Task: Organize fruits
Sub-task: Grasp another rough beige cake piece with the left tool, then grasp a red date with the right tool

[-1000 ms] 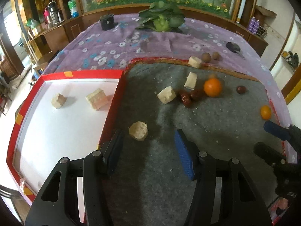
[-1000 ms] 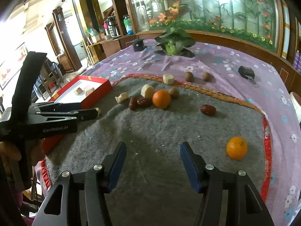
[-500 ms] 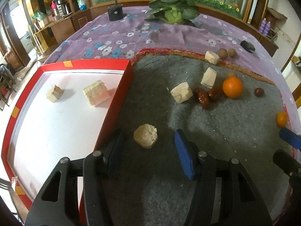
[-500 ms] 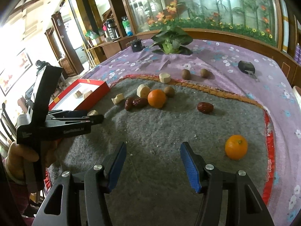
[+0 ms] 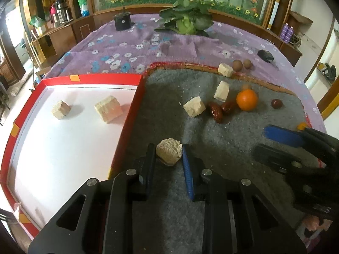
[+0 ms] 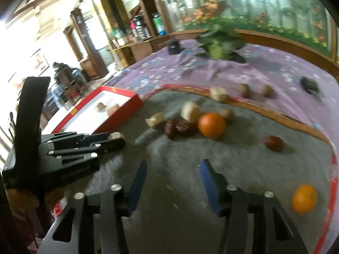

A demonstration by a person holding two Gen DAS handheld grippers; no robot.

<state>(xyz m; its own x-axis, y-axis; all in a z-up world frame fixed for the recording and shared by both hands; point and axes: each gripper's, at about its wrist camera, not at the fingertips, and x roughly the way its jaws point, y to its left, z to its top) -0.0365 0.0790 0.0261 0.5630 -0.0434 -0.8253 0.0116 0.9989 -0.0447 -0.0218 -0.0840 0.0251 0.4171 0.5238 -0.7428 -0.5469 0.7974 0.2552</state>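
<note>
My left gripper [image 5: 168,155] is shut on a pale beige fruit chunk [image 5: 169,154] that rests on the grey mat, just right of the red tray [image 5: 127,118]. Two similar chunks [image 5: 108,109] lie inside the tray. More chunks [image 5: 194,106], red dates [image 5: 216,111], a large orange [image 5: 246,100] and a lone date [image 5: 276,103] lie further back. My right gripper [image 6: 172,169] is open and empty above the mat; a small orange [image 6: 304,199] lies to its right. It also shows in the left wrist view [image 5: 275,146], and the left gripper in the right wrist view [image 6: 118,139].
A green leafy vegetable [image 5: 186,21] and a black box [image 5: 122,22] sit at the back of the purple floral cloth. A dark small object [image 5: 265,55] lies at the back right, with two brown round fruits [image 5: 241,64] near the mat's edge.
My left gripper moved forward and its jaws closed around the beige chunk. My right gripper swung left toward the middle; its view is blurred by motion.
</note>
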